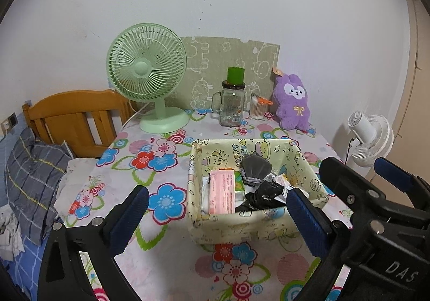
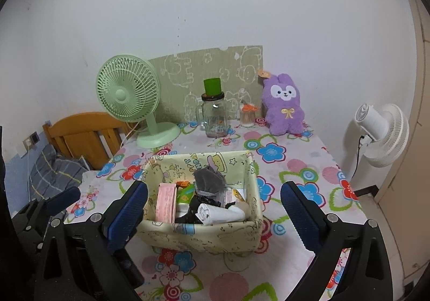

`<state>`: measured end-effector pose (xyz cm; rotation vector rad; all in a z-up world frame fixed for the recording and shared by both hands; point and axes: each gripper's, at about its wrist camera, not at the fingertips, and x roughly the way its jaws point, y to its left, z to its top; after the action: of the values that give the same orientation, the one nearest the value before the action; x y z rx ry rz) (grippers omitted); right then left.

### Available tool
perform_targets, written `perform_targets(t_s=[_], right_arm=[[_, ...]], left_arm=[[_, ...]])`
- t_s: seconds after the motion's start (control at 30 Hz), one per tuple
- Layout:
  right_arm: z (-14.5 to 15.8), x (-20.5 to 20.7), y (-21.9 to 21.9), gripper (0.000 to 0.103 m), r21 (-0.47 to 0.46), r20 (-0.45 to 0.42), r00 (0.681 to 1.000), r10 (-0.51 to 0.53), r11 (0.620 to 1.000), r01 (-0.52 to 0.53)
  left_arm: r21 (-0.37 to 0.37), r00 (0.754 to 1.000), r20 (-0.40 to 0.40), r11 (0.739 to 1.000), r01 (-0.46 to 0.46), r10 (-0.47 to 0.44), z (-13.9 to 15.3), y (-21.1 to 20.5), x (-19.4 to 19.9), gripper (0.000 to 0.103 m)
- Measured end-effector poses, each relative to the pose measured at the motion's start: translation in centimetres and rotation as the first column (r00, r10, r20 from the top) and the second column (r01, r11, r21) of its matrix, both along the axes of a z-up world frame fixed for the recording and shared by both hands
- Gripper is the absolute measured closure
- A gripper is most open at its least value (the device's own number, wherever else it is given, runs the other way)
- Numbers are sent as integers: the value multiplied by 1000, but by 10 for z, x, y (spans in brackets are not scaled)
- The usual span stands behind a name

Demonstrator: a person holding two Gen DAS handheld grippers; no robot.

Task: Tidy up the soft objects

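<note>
Both grippers, left gripper (image 1: 217, 209) and right gripper (image 2: 214, 207), hover with jaws wide and empty just short of the pale-yellow cartoon-print fabric basket (image 2: 204, 234) on the flowered desk (image 2: 295, 166); the grey soft pouch (image 2: 209, 180) lies inside, dead ahead, nearer the right.

Soft even indoor light — sharp centre, fisheye-bowed dark corners.

i see a pale yellow cartoon-print fabric basket (image 2: 204, 231) sitting upright near the middle of the flowered tabletop (image 2: 295, 166). inside it a grey cloth bundle (image 2: 209, 180) stands highest, with a pink packet (image 2: 166, 203) on edge at the left, a crumpled black bag (image 1: 264, 195) and a rolled white cloth (image 2: 220, 213) toward the front. a purple plush rabbit (image 2: 283, 105) sits upright at the tabletop's far edge, against the wall.
</note>
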<state>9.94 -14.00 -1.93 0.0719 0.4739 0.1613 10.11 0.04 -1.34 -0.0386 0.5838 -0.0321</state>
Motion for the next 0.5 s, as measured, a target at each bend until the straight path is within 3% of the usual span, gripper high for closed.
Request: perform_targets(t_s=[0.5], right_arm=[[9,-56,-20,0,-19,86,995,-40,999,42]], left_arm=[[15,997,77,999,-30,29,9,2,-52,0]])
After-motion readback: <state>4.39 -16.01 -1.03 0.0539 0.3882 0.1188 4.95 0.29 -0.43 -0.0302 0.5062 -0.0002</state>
